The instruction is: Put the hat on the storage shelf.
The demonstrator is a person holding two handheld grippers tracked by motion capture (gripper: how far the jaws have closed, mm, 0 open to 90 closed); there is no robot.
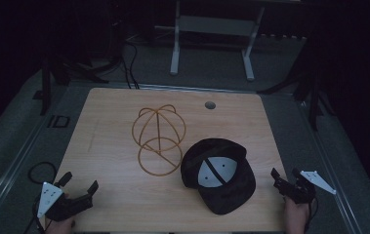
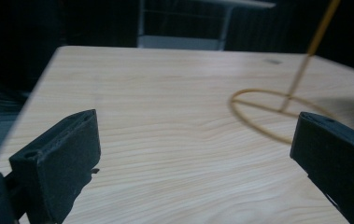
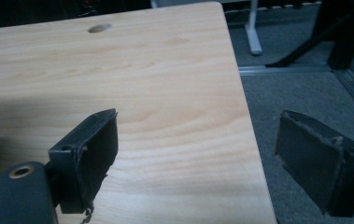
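Cap (image 1: 219,176) upside down, between both claws, nearer right claw (image 1: 284,183)

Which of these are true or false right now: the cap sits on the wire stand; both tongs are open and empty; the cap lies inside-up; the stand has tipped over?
1. The cap sits on the wire stand. False: it lies on the table beside it.
2. The left tongs and right tongs are open and empty. True.
3. The cap lies inside-up. True.
4. The stand has tipped over. False: it stands upright.
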